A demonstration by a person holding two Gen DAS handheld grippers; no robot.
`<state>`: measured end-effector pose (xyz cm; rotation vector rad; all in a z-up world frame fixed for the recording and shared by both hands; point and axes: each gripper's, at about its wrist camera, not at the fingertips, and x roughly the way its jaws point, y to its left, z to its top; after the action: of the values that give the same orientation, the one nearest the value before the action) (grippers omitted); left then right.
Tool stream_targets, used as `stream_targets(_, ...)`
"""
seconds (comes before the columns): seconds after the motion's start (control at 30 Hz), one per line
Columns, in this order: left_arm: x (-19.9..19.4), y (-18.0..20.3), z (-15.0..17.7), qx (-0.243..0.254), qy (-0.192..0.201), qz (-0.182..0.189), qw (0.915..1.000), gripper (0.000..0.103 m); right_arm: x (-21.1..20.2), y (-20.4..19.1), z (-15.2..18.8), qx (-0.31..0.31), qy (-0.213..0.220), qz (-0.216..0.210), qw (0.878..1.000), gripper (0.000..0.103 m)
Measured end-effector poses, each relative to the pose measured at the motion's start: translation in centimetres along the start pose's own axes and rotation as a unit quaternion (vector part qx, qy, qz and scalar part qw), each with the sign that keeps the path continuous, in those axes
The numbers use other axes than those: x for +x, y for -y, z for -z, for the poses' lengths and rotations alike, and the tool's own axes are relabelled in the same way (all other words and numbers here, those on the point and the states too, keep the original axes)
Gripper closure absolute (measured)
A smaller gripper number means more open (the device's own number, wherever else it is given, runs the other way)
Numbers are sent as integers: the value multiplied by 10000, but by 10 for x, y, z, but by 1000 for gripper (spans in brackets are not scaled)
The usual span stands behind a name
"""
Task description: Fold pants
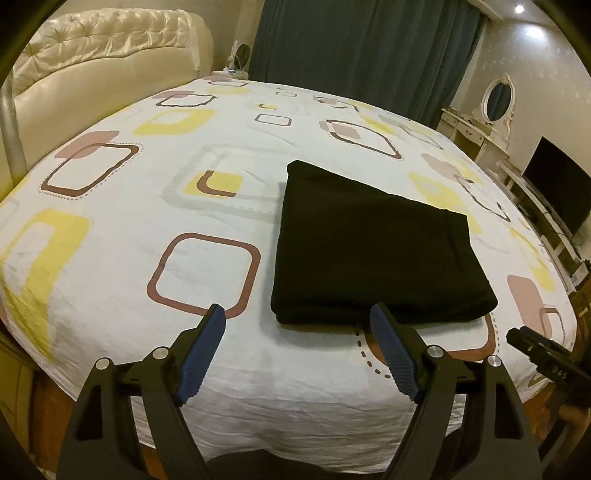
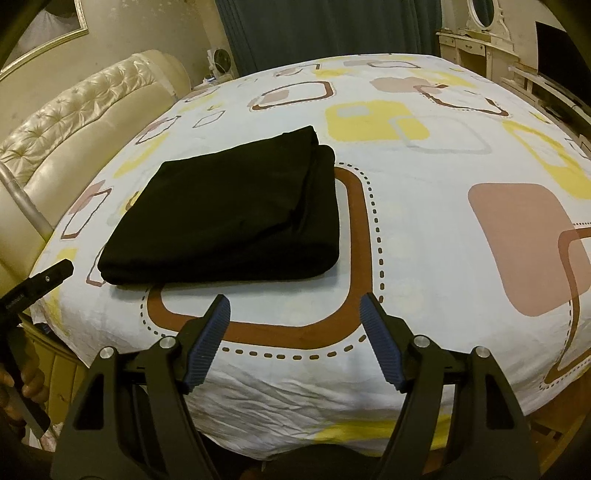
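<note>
Warm, dim indoor light gives both views a yellowish cast; a ceiling lamp (image 1: 519, 9) burns out to a white spot at top right of the left view. The headboard (image 1: 110, 37) shows shiny glare. The pants (image 1: 369, 251) read as near-featureless black, folds barely visible. Strong fisheye bending curves the bed (image 1: 295, 387), corners vignette to black, and detail is slightly soft and noisy
</note>
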<state>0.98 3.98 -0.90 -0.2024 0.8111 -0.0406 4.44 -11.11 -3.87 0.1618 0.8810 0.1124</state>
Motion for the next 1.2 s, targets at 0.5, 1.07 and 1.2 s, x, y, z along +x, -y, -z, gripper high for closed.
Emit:
stream_targets(0.5,-3,11,2,323,152,-107,9993,20,0,4,-2,-1,1,3,10000,28)
stream_targets(1.07,1,14,3,405,88,-281,9987,19,3,1,0,-30,-45,-33,10000,26)
stream_targets(1.2,3,14,2,398,37,-301,9987,19,4,-1,2,-39,-66,-37,10000,25)
